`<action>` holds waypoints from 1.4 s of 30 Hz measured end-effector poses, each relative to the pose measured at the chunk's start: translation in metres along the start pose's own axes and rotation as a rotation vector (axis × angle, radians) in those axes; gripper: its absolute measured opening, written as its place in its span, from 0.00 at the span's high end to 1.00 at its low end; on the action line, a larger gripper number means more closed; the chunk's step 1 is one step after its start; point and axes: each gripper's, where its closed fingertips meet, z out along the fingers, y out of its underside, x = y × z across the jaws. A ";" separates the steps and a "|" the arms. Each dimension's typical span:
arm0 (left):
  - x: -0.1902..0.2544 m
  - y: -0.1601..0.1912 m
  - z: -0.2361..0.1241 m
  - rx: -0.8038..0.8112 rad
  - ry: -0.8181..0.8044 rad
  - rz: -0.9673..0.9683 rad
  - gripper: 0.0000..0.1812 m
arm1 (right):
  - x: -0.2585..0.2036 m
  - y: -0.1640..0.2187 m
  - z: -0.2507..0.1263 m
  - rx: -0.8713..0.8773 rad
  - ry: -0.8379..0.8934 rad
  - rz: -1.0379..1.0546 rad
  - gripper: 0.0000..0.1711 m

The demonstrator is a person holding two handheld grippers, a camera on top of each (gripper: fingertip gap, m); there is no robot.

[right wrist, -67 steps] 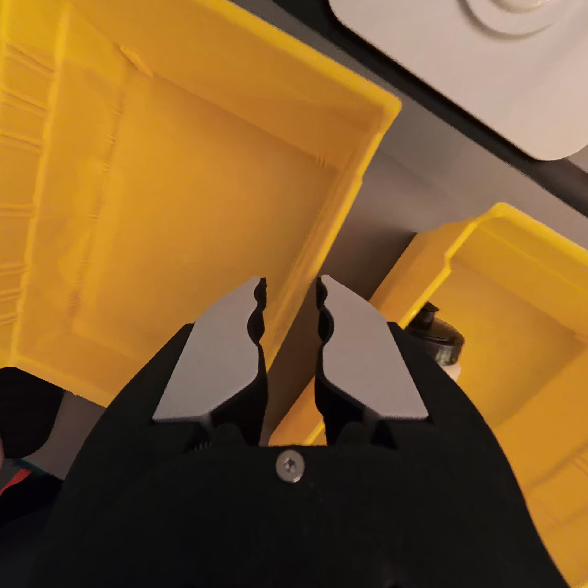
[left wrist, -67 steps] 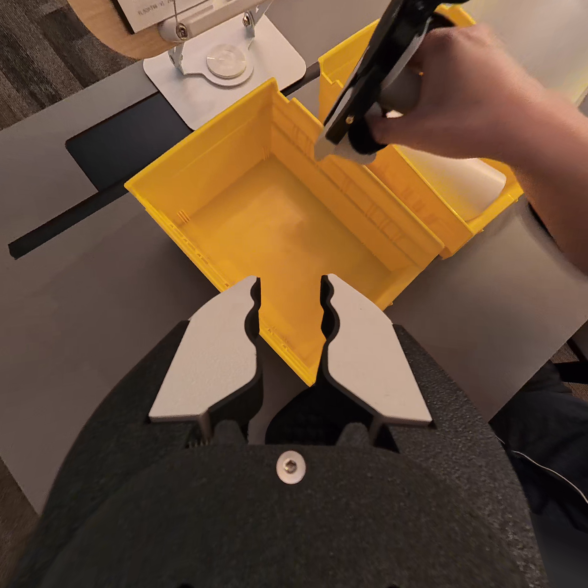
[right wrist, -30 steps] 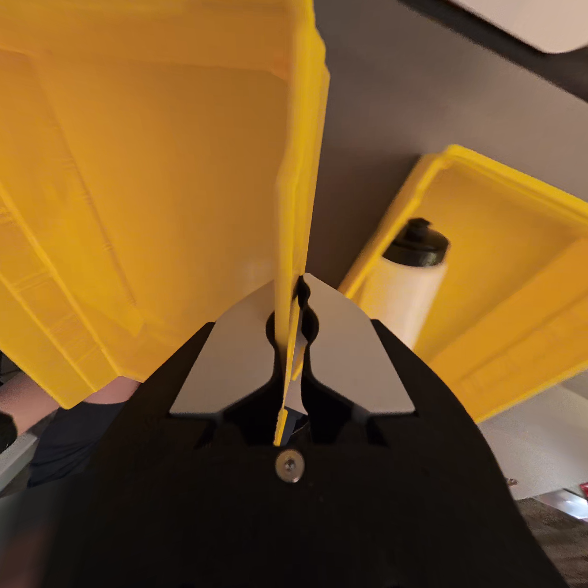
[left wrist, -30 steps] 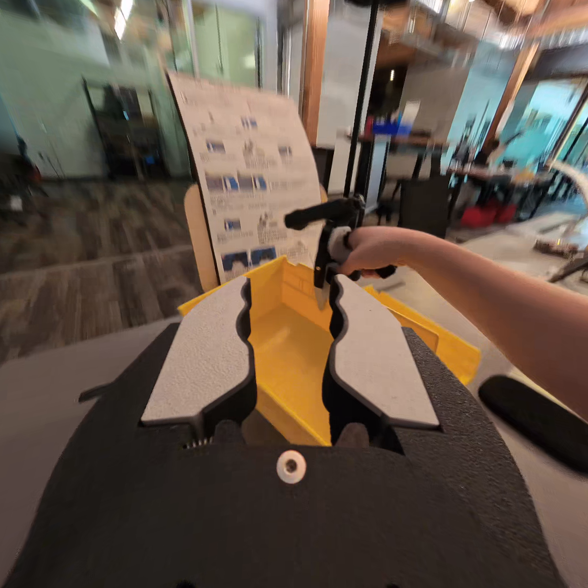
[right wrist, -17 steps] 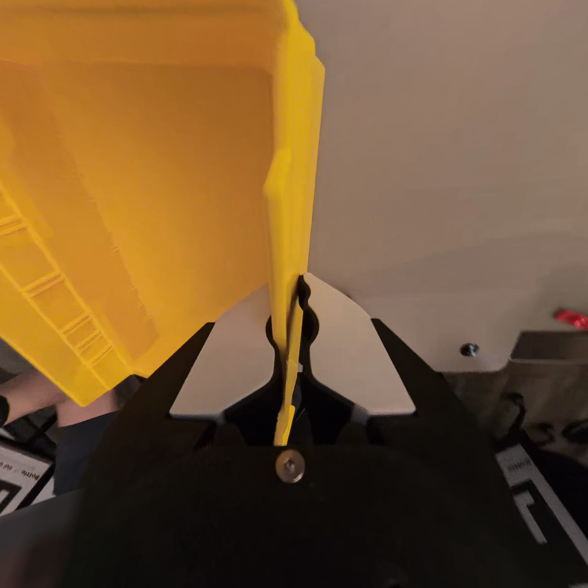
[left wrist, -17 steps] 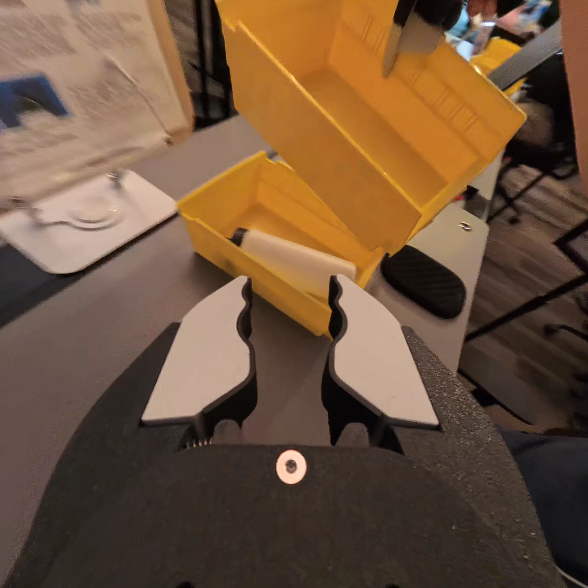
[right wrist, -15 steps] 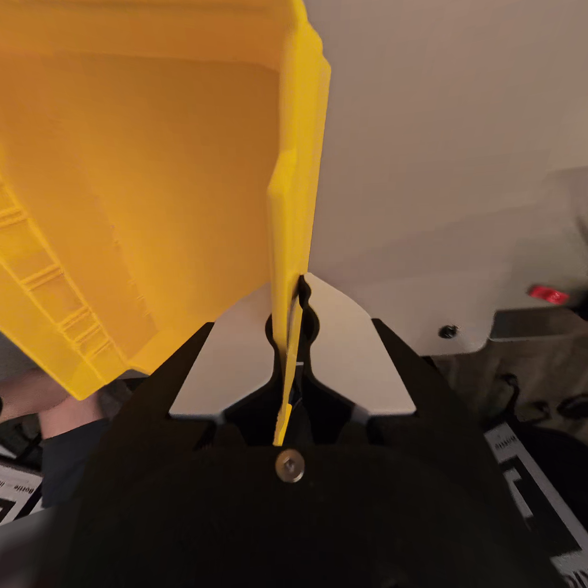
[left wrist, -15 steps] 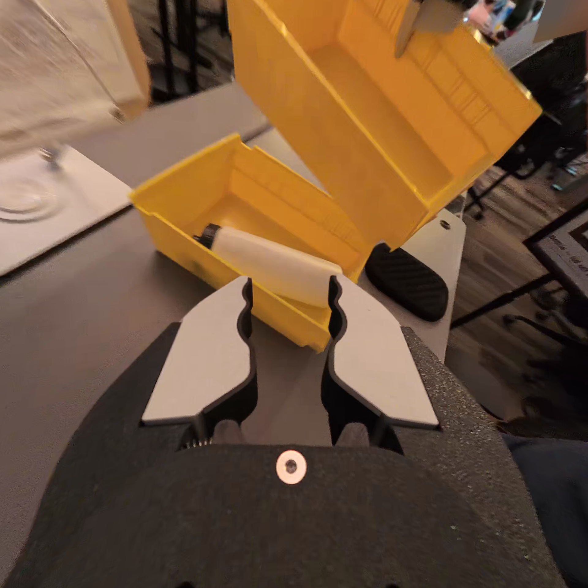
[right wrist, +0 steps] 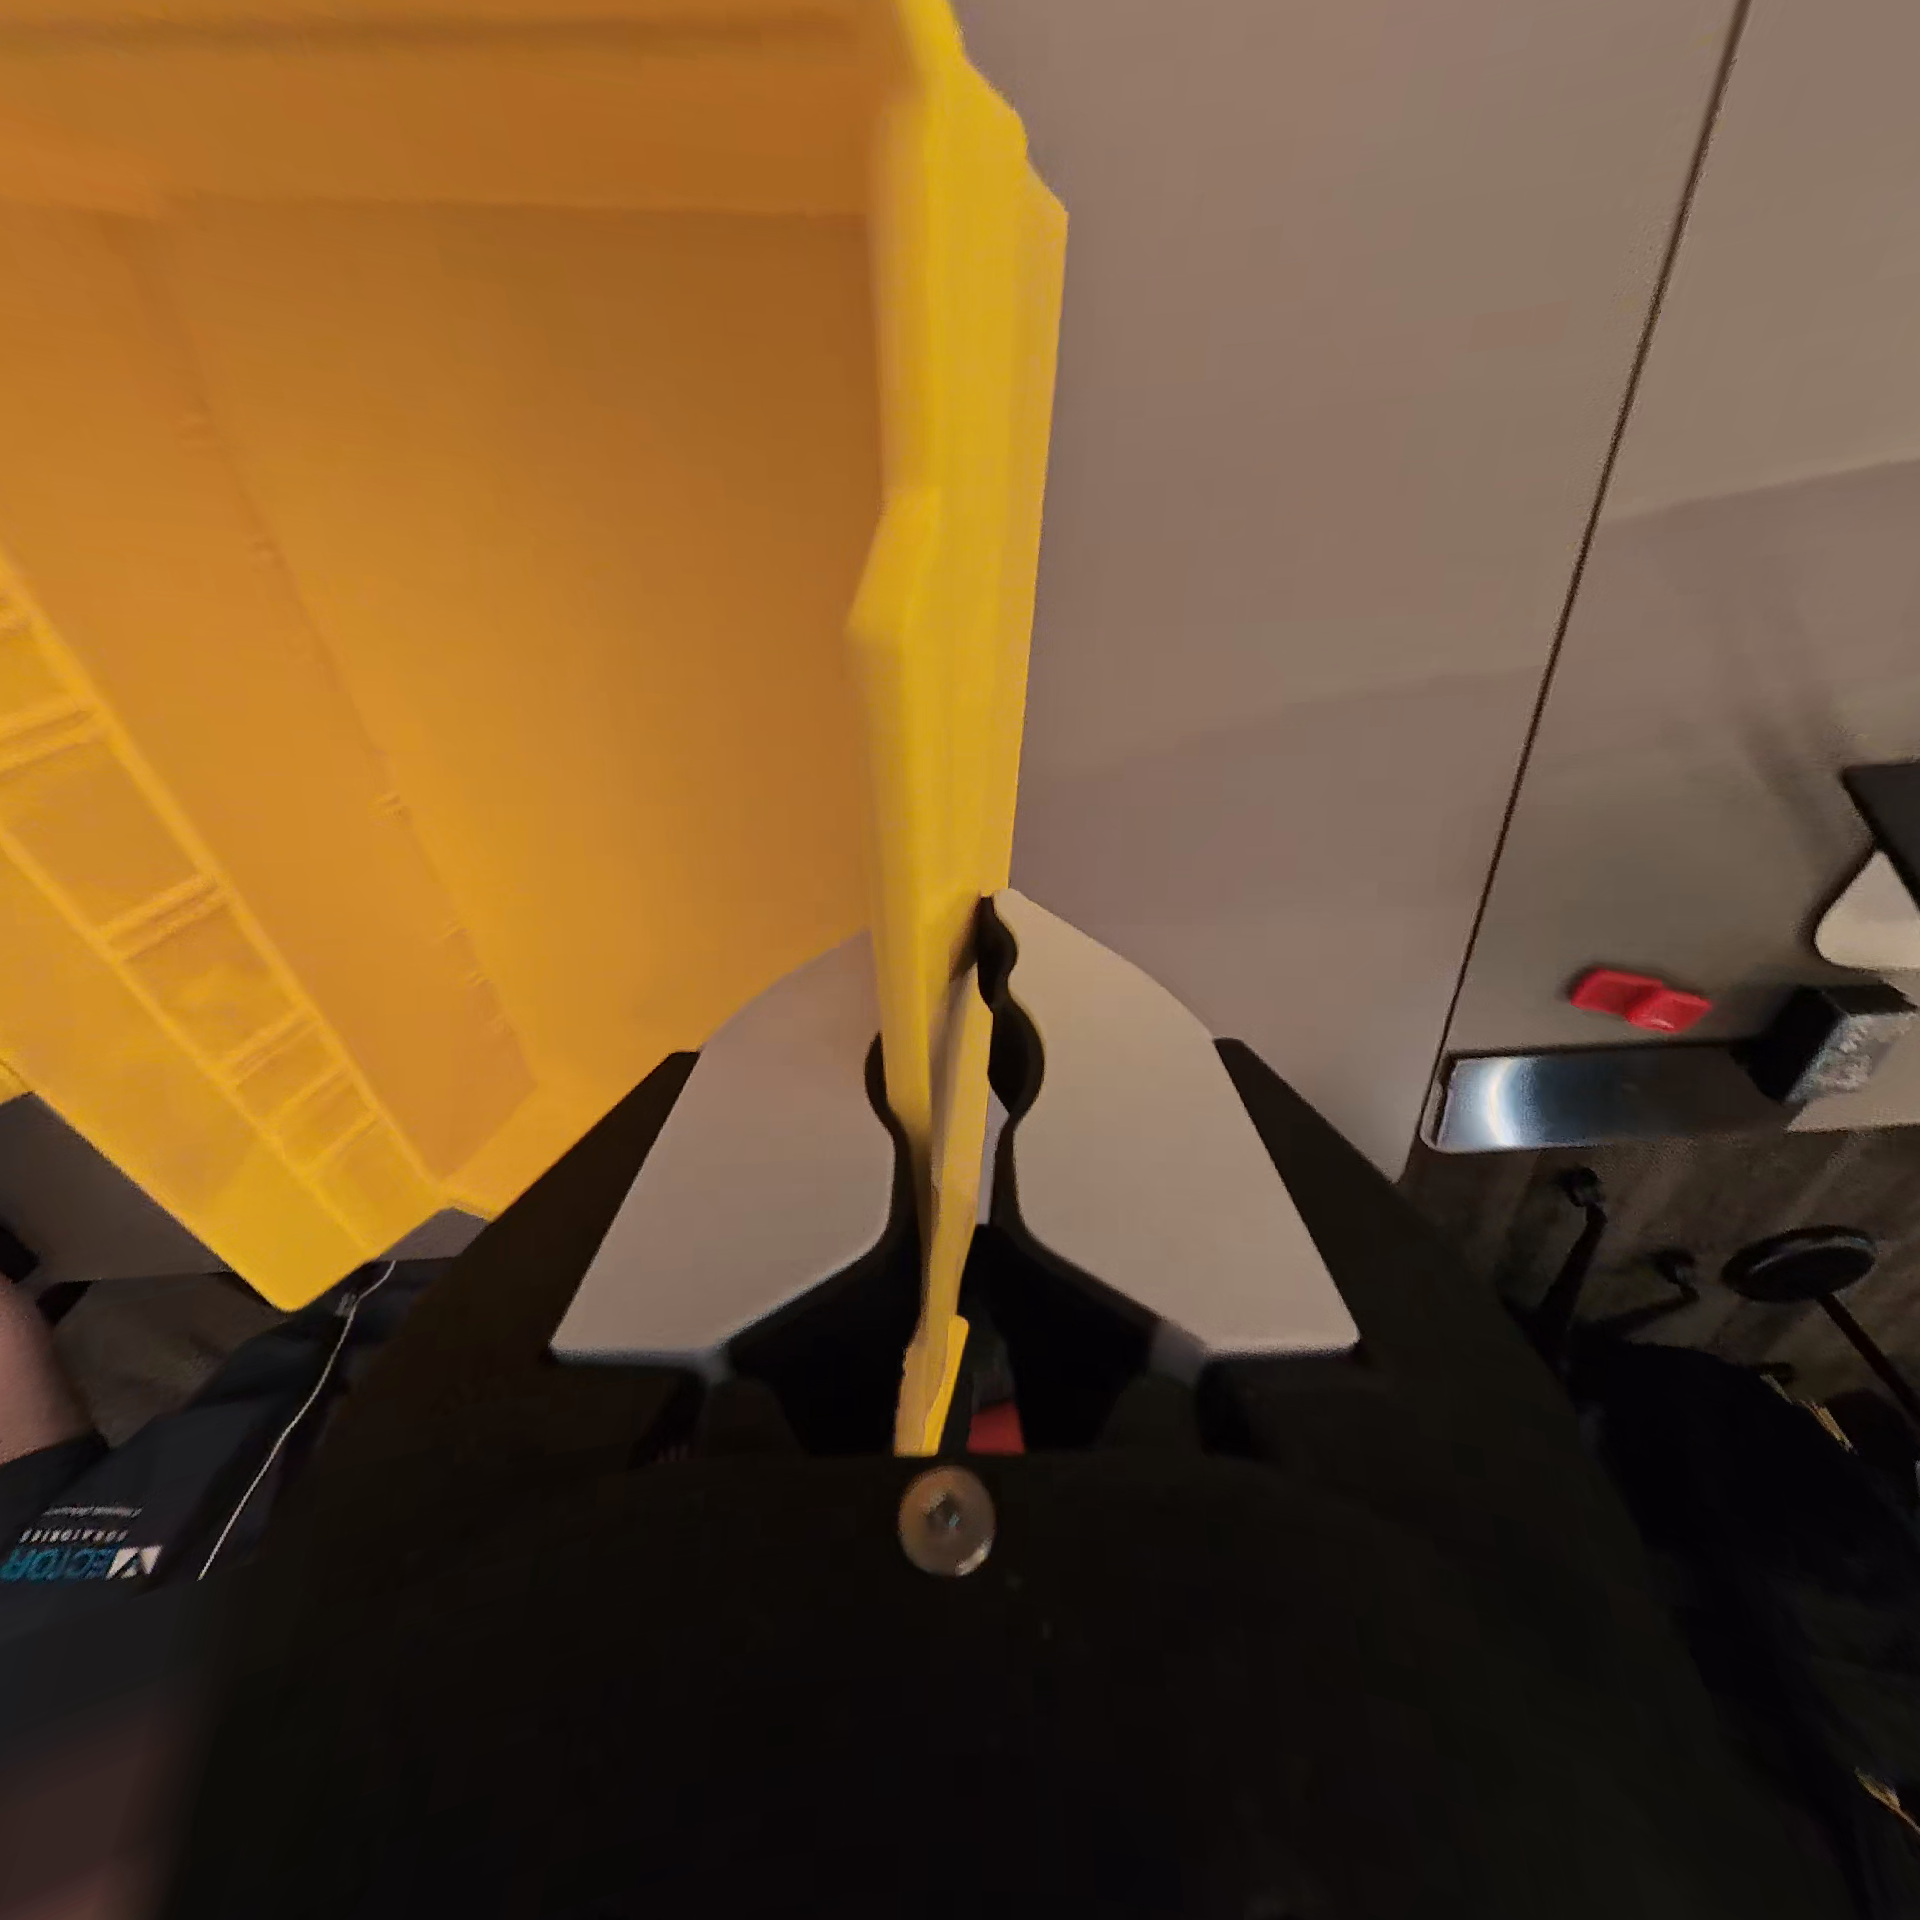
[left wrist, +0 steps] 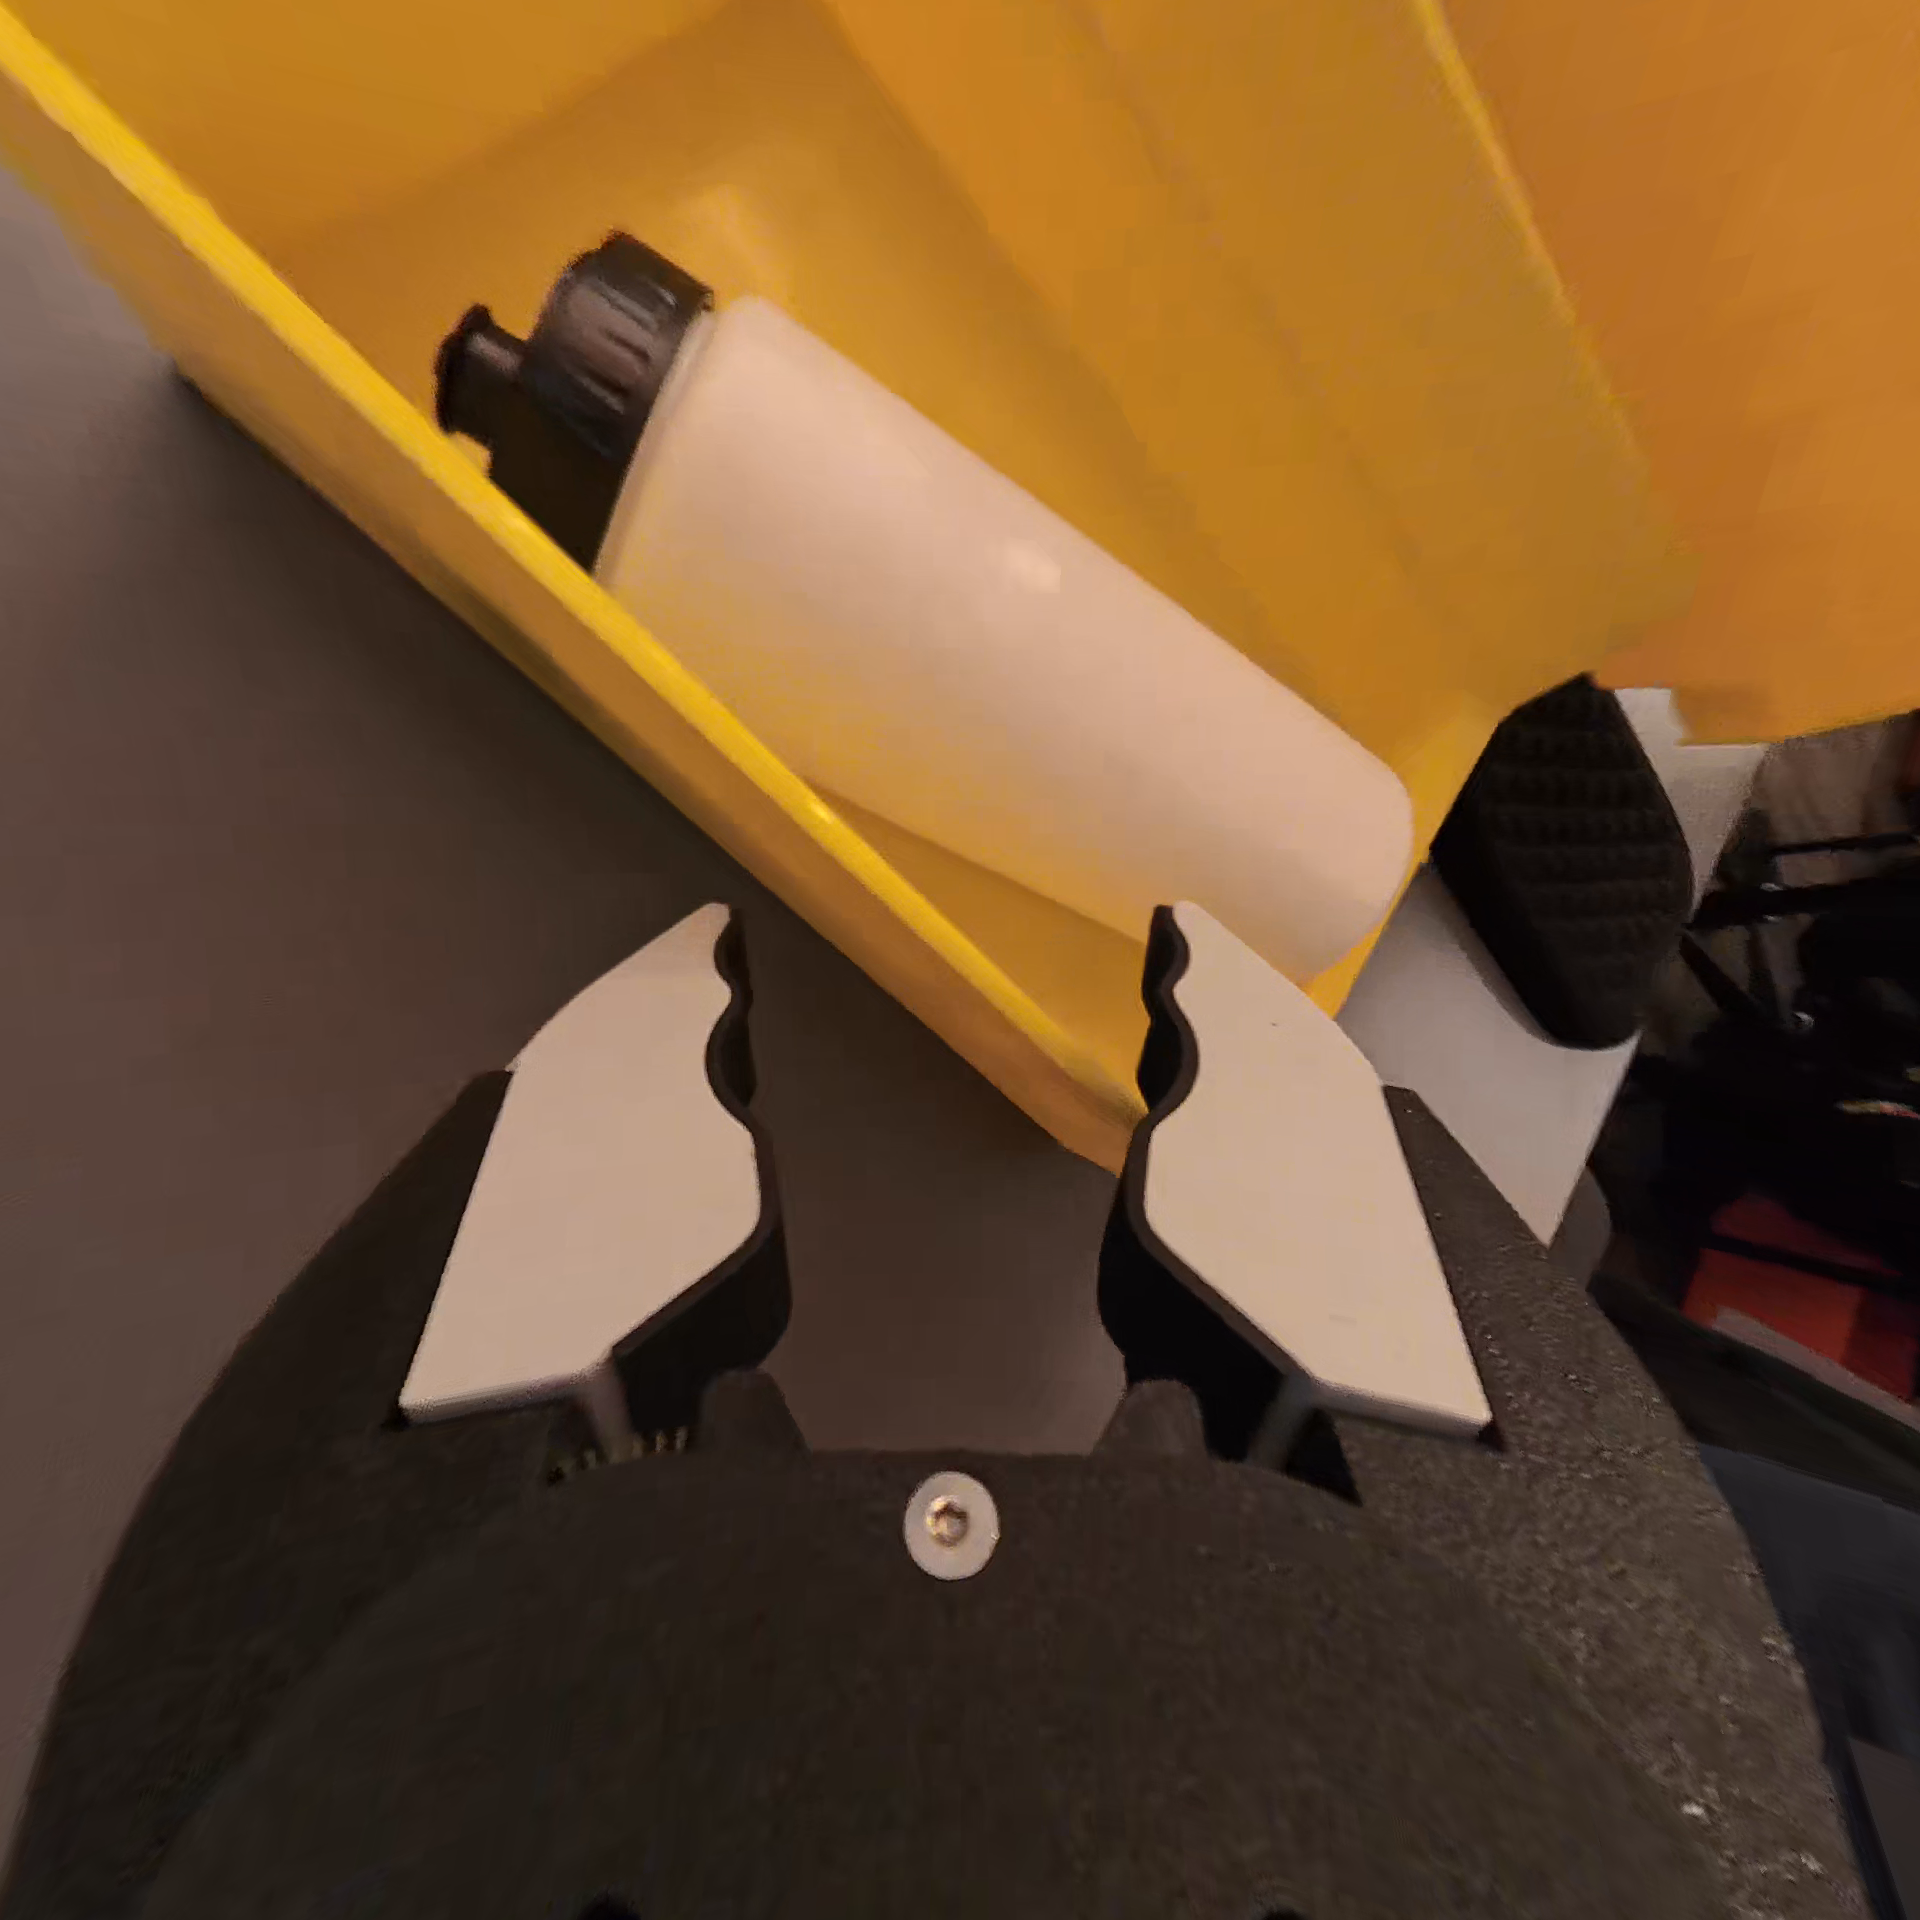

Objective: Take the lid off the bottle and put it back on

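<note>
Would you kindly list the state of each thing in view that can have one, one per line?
Bottle: lying on its side in the lower yellow bin.
Lid: on the bottle.
Lower yellow bin: resting on the table.
Empty yellow bin: lifted, tilted, clamped by its wall.
Left gripper: open, empty, near the bottle.
Right gripper: shut on the empty bin's wall.

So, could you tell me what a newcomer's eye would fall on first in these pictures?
Probably the empty yellow bin held up in the air, its wall pinched in the shut right gripper. Next, the white bottle with its black lid on, lying in a second yellow bin just ahead of the open left gripper.
</note>
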 end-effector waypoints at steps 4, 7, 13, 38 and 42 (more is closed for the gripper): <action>0.000 0.005 -0.001 -0.087 -0.029 0.015 0.67 | 0.001 -0.011 0.028 -0.017 -0.013 -0.005 0.94; -0.009 0.009 -0.009 -0.117 -0.086 0.057 0.70 | -0.005 -0.015 0.039 -0.033 -0.065 -0.008 0.94; -0.015 0.023 -0.024 -0.172 -0.028 0.045 0.80 | -0.029 -0.020 0.054 -0.063 -0.105 -0.048 0.92; -0.167 0.072 -0.154 -0.053 -0.115 -0.350 0.93 | -0.136 -0.046 0.111 -0.058 -0.339 -0.140 0.91; -0.191 0.086 -0.178 0.005 -0.127 -0.431 0.92 | -0.139 -0.052 0.111 -0.050 -0.324 -0.160 0.92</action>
